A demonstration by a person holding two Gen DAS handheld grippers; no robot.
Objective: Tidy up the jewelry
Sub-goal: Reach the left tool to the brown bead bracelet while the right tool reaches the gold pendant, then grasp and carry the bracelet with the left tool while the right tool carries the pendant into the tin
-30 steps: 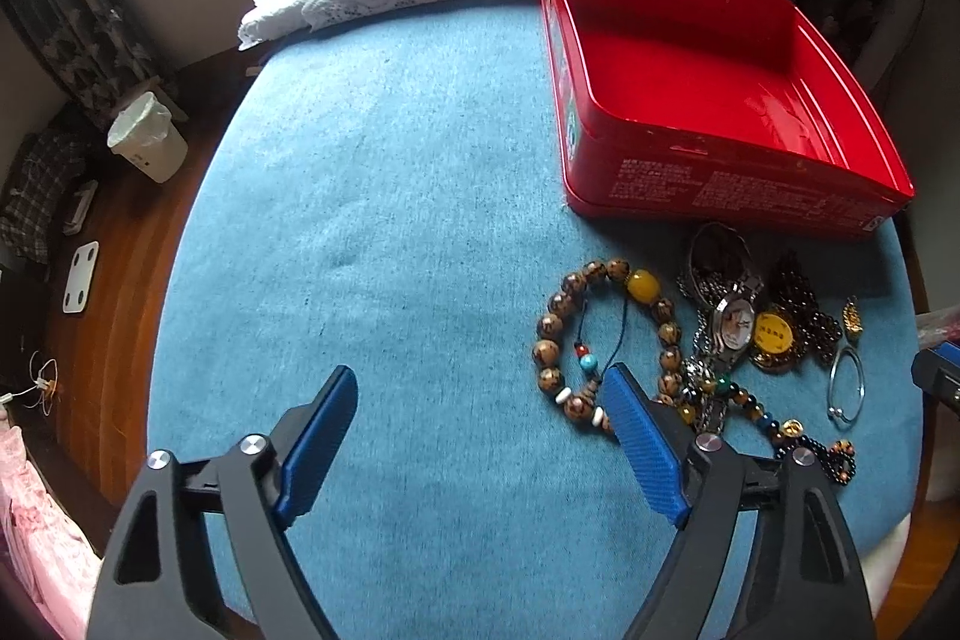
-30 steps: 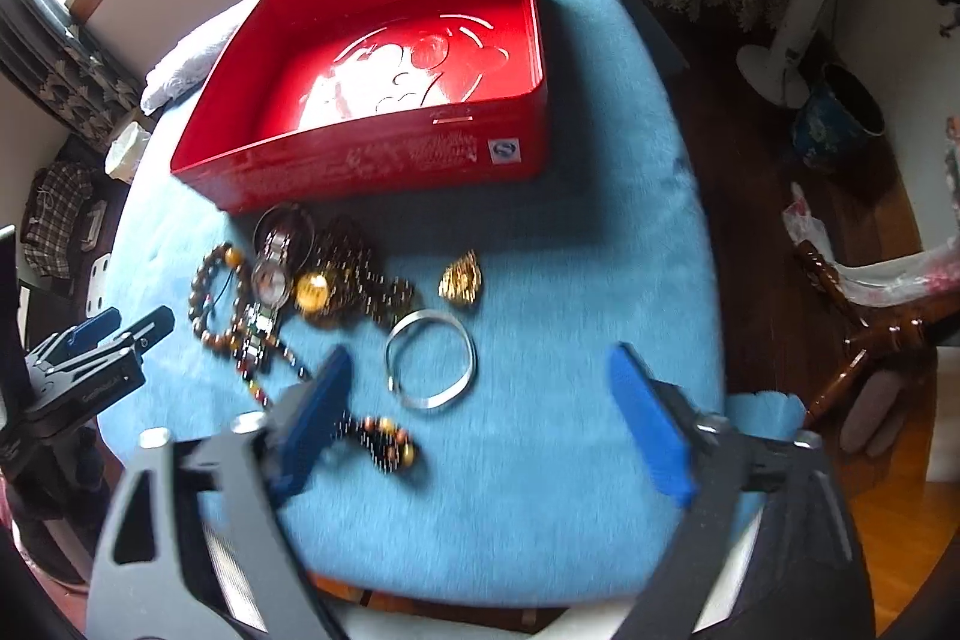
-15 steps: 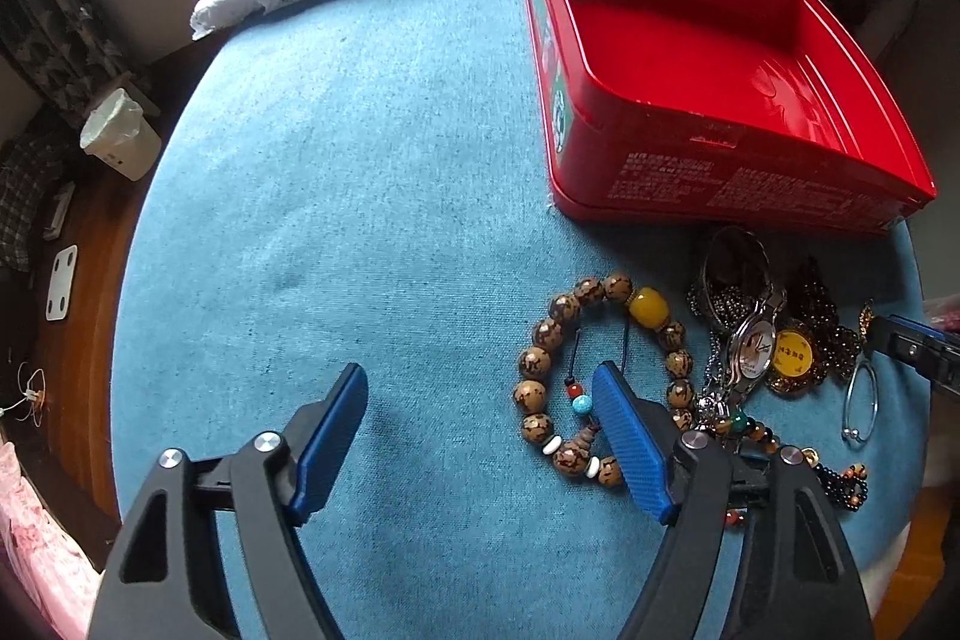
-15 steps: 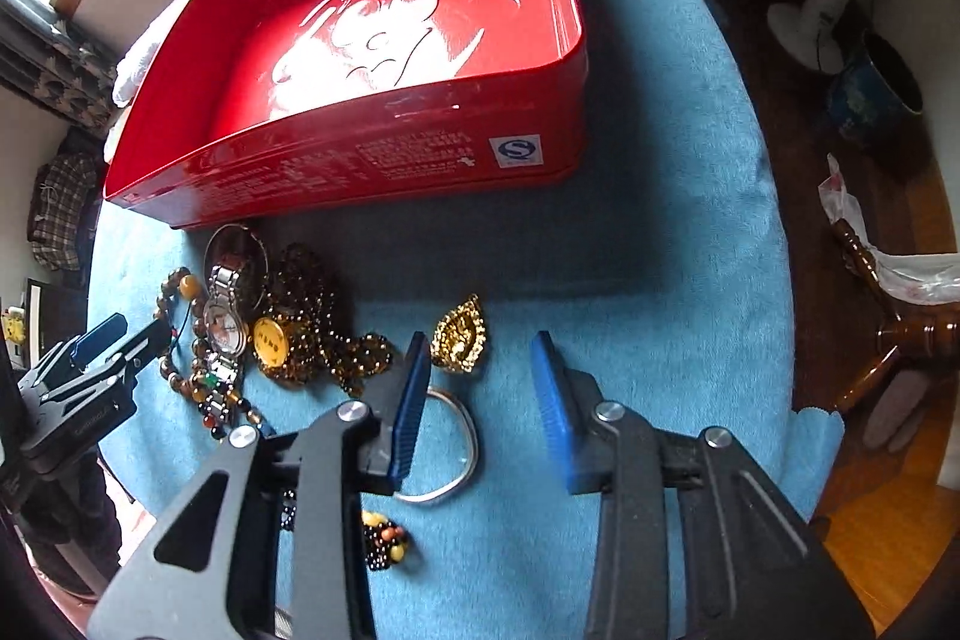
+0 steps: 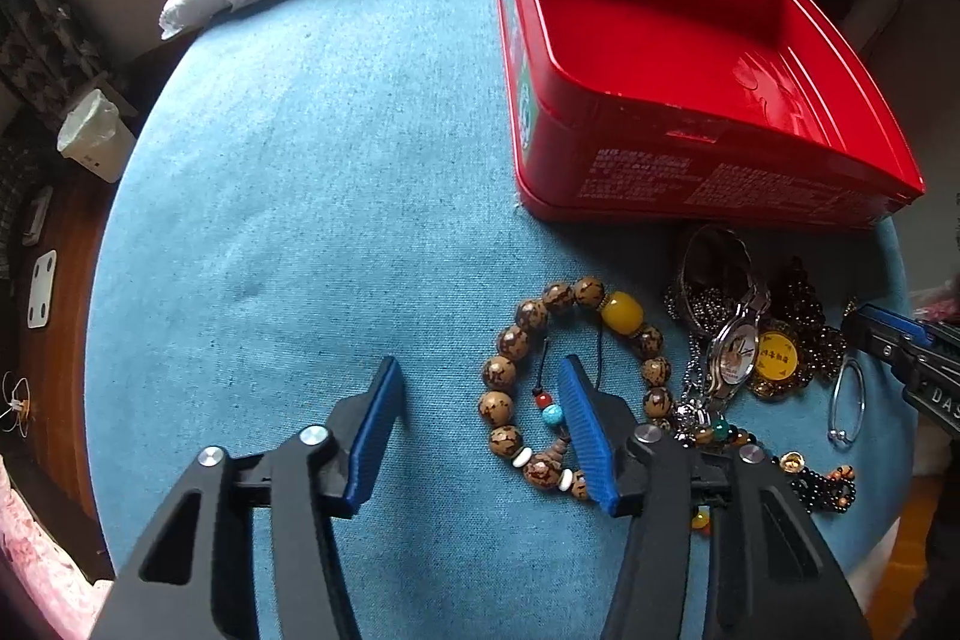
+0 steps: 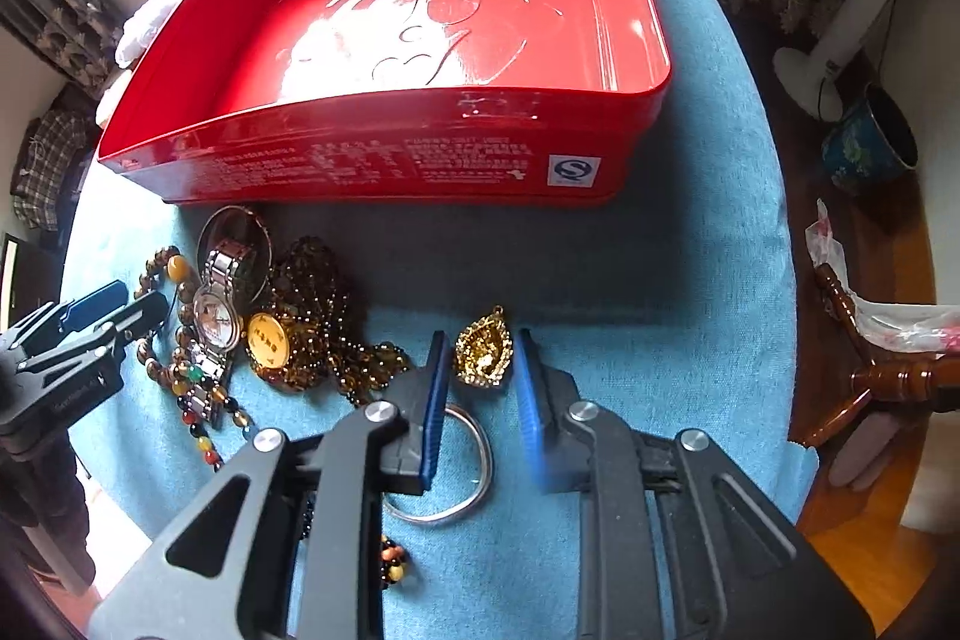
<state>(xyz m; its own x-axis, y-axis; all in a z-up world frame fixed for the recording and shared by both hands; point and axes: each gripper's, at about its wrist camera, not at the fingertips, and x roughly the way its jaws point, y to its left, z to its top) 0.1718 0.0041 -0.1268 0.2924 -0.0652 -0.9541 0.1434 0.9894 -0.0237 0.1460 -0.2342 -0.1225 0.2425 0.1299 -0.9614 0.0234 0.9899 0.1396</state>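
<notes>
Closing, both jaws grasp nothing yet; right gripper point(image 6: 480, 388) partly hides silver bangle point(image 6: 474, 466).

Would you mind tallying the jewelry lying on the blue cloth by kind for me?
Bead strands: 3 (wooden bead bracelet, amber bead strand, multicoloured bead strand)
Watch: 1
Gold pendant: 1
Silver bangle: 1
Total: 6
</notes>
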